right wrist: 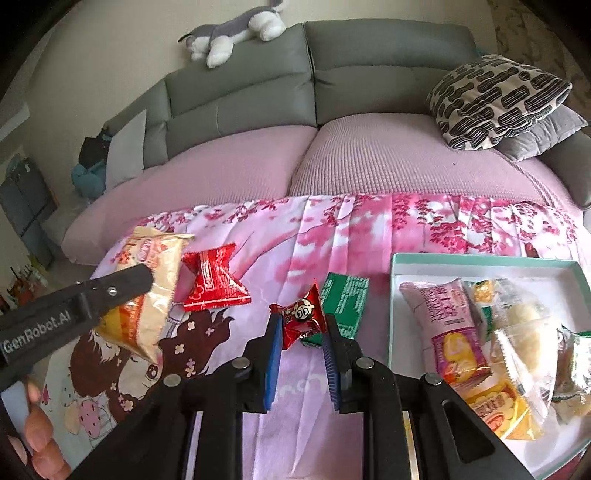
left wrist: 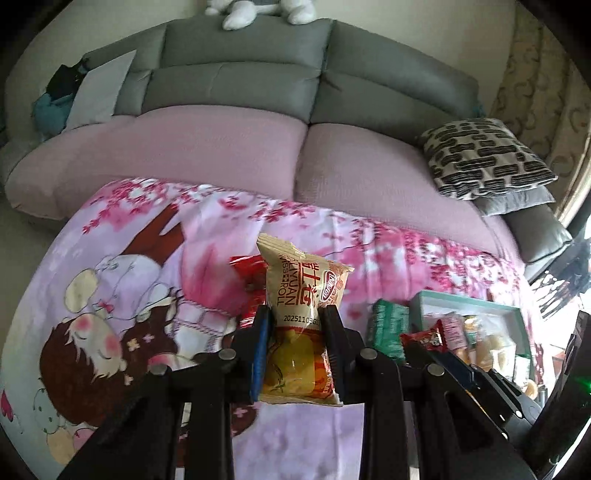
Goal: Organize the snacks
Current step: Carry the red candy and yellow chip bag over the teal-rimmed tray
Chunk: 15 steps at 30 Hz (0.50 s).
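My left gripper [left wrist: 297, 314] is shut on a cream and orange Swiss roll packet [left wrist: 301, 325], held upright above the pink cartoon cloth [left wrist: 110, 295]. The same packet [right wrist: 147, 291] and left gripper [right wrist: 147, 280] show at the left of the right wrist view, lifted off the cloth. My right gripper [right wrist: 301, 328] is shut on a small red candy packet [right wrist: 301, 317] with a cartoon face. On the cloth lie a red wrapped snack [right wrist: 214, 280] and a green packet [right wrist: 345, 299]. A teal-rimmed white box [right wrist: 480, 260] at the right holds several snack packets.
A grey sofa with pink seat covers [right wrist: 369, 155] runs behind the cloth. A black-and-white patterned cushion [right wrist: 495, 99] lies at its right end, a plush toy [right wrist: 236, 33] on the backrest. A person's fingers [right wrist: 40, 435] show at the lower left.
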{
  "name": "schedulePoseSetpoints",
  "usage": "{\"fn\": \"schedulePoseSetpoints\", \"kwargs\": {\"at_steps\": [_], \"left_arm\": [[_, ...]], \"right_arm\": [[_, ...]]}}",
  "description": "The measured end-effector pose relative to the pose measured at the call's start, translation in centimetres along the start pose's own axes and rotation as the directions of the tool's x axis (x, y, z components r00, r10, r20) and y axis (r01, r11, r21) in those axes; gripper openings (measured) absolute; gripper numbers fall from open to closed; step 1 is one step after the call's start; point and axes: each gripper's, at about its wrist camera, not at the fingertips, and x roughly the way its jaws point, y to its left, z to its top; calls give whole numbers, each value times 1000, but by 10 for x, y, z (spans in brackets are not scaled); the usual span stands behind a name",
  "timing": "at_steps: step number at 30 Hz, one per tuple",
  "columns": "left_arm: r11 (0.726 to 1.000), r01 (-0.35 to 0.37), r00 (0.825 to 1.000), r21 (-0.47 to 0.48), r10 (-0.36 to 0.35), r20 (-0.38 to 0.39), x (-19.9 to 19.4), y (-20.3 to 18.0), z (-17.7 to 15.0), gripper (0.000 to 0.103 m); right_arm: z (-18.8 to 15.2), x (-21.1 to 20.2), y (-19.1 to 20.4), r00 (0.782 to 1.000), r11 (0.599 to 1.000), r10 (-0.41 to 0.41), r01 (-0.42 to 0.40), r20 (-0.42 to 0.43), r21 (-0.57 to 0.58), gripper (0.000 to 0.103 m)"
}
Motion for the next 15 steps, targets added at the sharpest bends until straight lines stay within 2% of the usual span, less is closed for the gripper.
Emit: {"fn": "schedulePoseSetpoints", "kwargs": {"at_steps": [6,11,15], "left_arm": [[997,53,998,52,-55,31,-4,-32,1,30],[988,113,992,101,-118,39,-4,-67,0,30],[971,164,983,173,-175,49,-6,-101,-2,30]], "right_arm": [[7,-21,-24,998,999,-41,39,51,37,23],[13,-45,-59,988,989,-123,113,96,96,23],[14,-63,-90,971,971,-205,186,121,151,23]]}}
